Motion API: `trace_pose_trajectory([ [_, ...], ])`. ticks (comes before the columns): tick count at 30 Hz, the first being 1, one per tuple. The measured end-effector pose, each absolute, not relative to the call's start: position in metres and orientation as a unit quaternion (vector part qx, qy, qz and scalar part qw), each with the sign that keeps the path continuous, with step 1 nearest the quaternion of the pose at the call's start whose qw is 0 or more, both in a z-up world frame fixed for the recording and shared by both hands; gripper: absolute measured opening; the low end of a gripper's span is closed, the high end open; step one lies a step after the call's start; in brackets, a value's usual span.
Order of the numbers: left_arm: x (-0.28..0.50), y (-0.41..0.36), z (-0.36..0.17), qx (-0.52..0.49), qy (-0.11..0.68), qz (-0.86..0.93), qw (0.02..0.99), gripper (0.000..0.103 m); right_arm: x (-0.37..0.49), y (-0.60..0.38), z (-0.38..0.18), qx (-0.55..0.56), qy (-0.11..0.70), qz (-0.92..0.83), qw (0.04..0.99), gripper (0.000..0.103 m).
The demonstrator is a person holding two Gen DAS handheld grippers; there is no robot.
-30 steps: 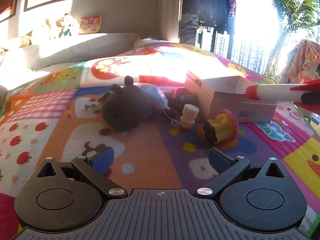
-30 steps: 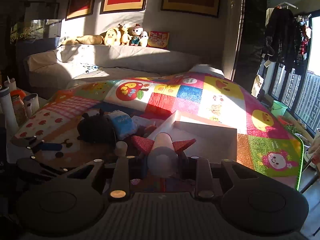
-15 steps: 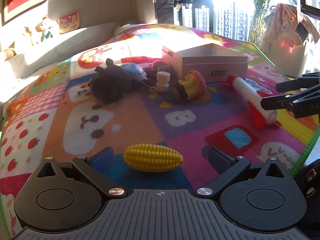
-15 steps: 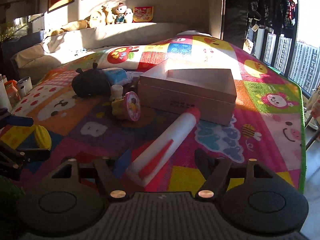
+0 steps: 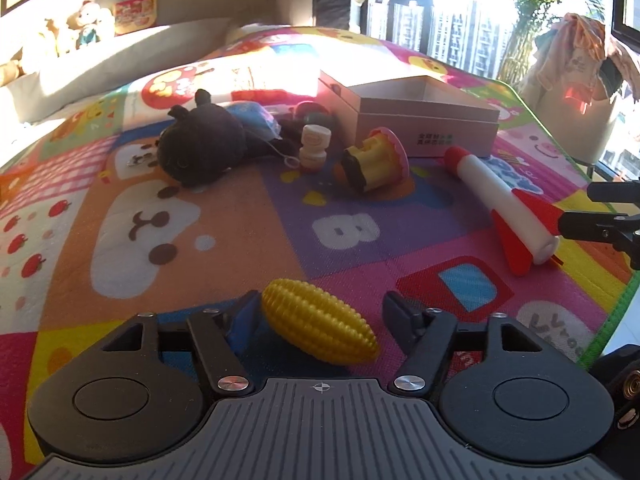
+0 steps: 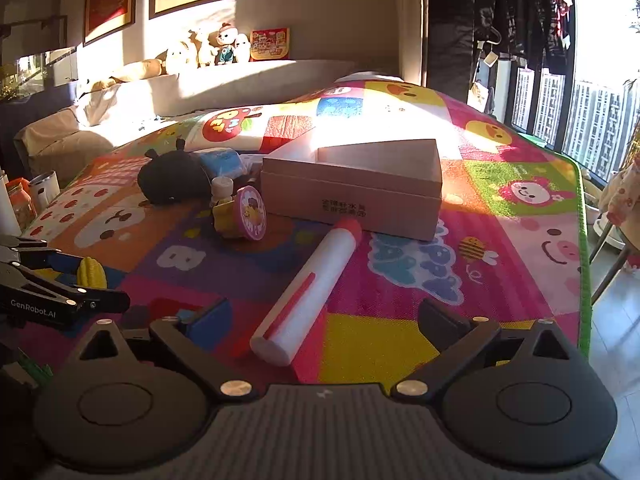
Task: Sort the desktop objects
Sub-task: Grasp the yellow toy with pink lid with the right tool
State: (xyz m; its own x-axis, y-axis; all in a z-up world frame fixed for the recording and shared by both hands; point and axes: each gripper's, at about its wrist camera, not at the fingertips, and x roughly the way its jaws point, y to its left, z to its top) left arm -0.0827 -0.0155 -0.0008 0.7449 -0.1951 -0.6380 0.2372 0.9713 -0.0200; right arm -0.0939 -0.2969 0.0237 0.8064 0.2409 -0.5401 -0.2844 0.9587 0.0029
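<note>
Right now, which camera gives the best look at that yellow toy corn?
The left wrist view: the yellow toy corn lies large and unblocked between the left hand-held gripper's fingers. In the right wrist view it is small, far left, partly hidden behind that gripper.

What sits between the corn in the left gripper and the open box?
The yellow-and-pink toy lies on the mat roughly on the line from the corn between the left gripper's closing jaws to the box, just before its near wall. Lifted over, nothing visible blocks the open top.
</note>
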Motion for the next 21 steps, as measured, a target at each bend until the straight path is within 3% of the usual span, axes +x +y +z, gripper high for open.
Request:
trace_pose_trajectory([
  [3, -0.085, -0.013, 0.001, 0.027, 0.335, -0.114, 0.935, 0.038, -0.093, -0.299, 0.024, -0.030, 0.280, 0.139, 0.949, 0.101],
  [8, -0.087, -0.014, 0.001, 0.034, 0.332, -0.116, 0.935, 0.036, -0.082, -0.307, 0.037, 0.025, 0.289, 0.163, 0.943, 0.102],
  [10, -0.088, -0.014, 0.000, 0.042, 0.332, -0.107, 0.936, 0.043, -0.074, -0.309, 0.044, 0.046, 0.288, 0.158, 0.943, 0.101],
  [12, -0.091, -0.010, 0.001, 0.054, 0.329, -0.103, 0.937, 0.065, -0.070, -0.308, 0.047, 0.050, 0.282, 0.147, 0.947, 0.101],
  [21, -0.104, 0.017, 0.005, 0.133, 0.311, -0.034, 0.941, 0.091, -0.064, -0.284, 0.057, 0.016, 0.274, 0.160, 0.948, 0.101],
])
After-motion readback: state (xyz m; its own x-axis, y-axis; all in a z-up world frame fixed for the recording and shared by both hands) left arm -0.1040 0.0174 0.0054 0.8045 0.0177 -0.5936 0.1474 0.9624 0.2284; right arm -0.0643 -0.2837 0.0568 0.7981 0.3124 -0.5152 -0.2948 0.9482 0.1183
